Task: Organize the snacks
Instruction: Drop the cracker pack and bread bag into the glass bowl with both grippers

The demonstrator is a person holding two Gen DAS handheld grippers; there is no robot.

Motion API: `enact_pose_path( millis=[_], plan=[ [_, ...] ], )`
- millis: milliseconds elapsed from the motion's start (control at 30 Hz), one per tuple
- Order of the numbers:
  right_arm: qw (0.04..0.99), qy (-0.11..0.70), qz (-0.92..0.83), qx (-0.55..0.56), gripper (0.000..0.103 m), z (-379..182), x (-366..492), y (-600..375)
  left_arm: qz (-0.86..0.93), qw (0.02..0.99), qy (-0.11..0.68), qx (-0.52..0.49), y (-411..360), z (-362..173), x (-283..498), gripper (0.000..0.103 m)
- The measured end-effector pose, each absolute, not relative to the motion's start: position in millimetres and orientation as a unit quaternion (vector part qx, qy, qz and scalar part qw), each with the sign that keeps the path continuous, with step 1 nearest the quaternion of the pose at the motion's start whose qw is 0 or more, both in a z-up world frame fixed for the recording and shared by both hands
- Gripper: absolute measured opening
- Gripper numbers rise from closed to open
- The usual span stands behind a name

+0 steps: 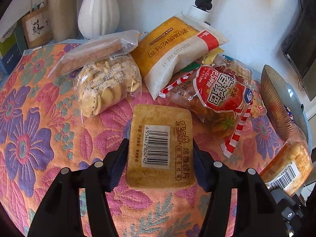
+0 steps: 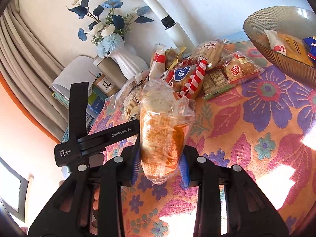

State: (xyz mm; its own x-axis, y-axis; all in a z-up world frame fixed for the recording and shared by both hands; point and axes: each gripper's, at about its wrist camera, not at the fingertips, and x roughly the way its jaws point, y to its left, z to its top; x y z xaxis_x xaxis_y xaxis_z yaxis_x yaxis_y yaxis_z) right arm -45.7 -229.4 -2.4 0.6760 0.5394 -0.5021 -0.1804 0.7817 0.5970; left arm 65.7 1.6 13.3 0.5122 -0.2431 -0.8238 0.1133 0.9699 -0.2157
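My left gripper (image 1: 160, 148) is shut on a flat tan snack pack (image 1: 160, 146) with a barcode, held above the floral tablecloth (image 1: 39, 118). My right gripper (image 2: 160, 158) is shut on a clear orange-printed bag of crackers (image 2: 162, 134), also visible at the right edge of the left wrist view (image 1: 286, 164). A pile of snacks lies behind: a biscuit bag (image 1: 106, 83), a yellow-and-white bread pack (image 1: 175, 53) and a red chip bag (image 1: 217, 94). A ribbed glass bowl (image 2: 262, 45) at the right holds a couple of packs.
A white vase (image 1: 98, 9) with blue flowers (image 2: 106, 19), a beige cylinder (image 1: 61, 9), a small box (image 1: 37, 27) and books stand at the back by the wall. The left gripper's body (image 2: 92, 138) shows left of the cracker bag. A white tube (image 2: 173, 25) leans behind.
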Motion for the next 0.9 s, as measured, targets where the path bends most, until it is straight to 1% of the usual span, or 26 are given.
enact_pose_path(
  millis=[267, 533, 733, 900],
  plan=[
    [0.874, 0.336, 0.205, 0.285, 0.034, 13, -41, -256, -0.082, 0.889, 0.447, -0.062, 7, 40, 48, 0.058],
    [0.893, 0.305, 0.180, 0.277, 0.034, 73, -27, -314, -0.080, 0.913, 0.395, -0.063, -19, 99, 45, 0.058],
    [0.915, 0.292, 0.128, 0.249, 0.034, 113, -3, -382, -0.132, 0.915, 0.376, -0.061, -68, 138, 52, 0.058],
    [0.913, 0.300, 0.097, 0.261, 0.034, 120, 24, -442, -0.184, 0.913, 0.362, -0.041, -136, 154, 53, 0.058]
  ],
)
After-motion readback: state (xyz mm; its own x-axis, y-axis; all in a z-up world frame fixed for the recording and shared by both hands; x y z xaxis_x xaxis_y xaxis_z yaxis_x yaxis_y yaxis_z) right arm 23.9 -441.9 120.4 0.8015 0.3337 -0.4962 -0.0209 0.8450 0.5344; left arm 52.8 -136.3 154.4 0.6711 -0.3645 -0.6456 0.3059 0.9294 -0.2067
